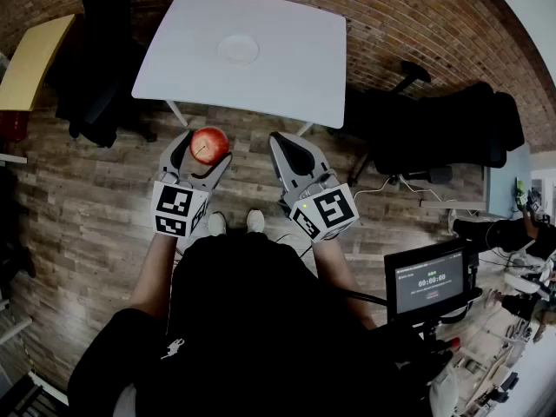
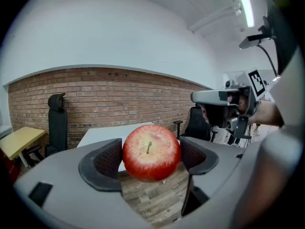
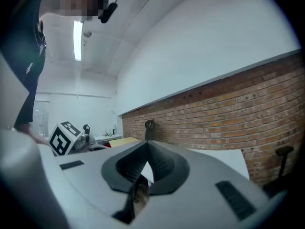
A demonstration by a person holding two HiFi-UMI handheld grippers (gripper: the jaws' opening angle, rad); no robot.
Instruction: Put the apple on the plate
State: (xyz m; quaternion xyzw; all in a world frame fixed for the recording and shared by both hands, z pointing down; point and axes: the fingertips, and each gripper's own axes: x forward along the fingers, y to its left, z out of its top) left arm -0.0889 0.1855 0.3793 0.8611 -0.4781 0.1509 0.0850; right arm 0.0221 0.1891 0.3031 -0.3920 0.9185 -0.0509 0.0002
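A red apple [image 1: 208, 144] [image 2: 151, 151] sits between the pads of my left gripper [image 1: 203, 150] [image 2: 151, 162], which is shut on it and held in the air over the wooden floor, short of the table. The white plate [image 1: 238, 49] lies empty near the middle of the white table [image 1: 295, 68] [image 2: 100, 135] ahead. My right gripper [image 1: 289, 144] [image 3: 145, 150] hovers beside the left one with its tips touching and nothing between them. The plate is hidden in both gripper views.
A black office chair [image 1: 434, 133] stands right of the table and another black chair [image 1: 100, 68] left of it. A yellow table [image 1: 30, 59] is at the far left. A small screen on a stand [image 1: 430, 281] is at my right. A brick wall [image 2: 95, 94] runs behind the table.
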